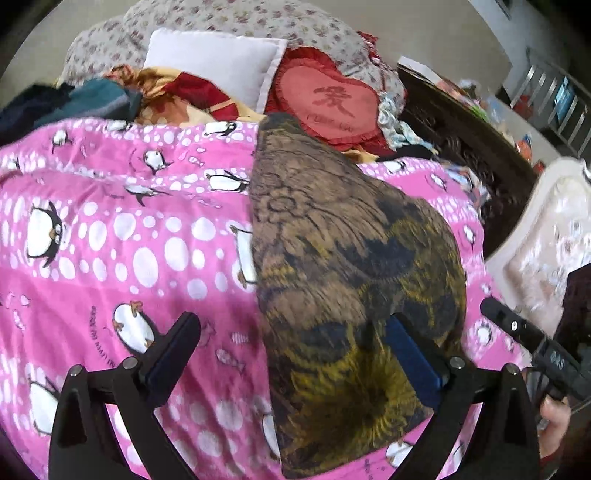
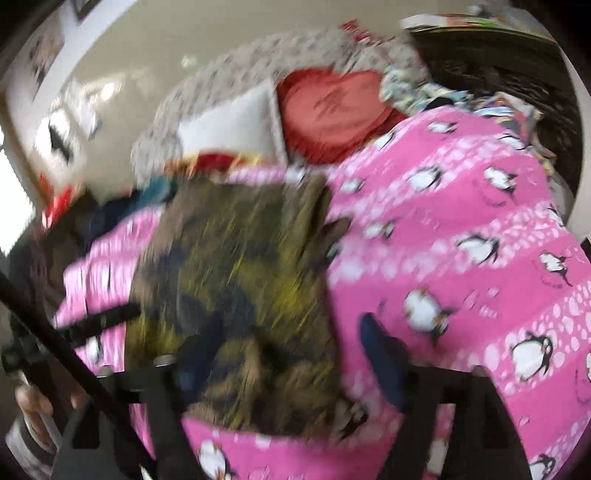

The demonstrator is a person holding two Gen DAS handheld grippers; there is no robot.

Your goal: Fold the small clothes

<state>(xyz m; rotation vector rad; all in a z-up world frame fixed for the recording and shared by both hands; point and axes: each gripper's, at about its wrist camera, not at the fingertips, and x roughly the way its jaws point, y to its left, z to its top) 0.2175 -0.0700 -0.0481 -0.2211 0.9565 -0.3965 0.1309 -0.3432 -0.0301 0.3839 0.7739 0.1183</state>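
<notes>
A brown and yellow patterned garment [image 1: 340,266] lies as a long folded strip on the pink penguin bedspread [image 1: 110,229]. My left gripper [image 1: 295,332] is open above its near end, the left finger over the bedspread and the right finger at the garment's right edge. In the blurred right wrist view the same garment [image 2: 236,280] lies between the fingers of my right gripper [image 2: 280,339], which is open over its near end. The right gripper also shows at the right edge of the left wrist view [image 1: 535,343].
A red heart cushion [image 1: 328,99], a white pillow [image 1: 214,62] and a flowered quilt [image 1: 258,22] pile at the bed's head. Loose clothes [image 1: 74,103] lie at the far left. A dark carved bed frame [image 1: 461,140] runs along the right.
</notes>
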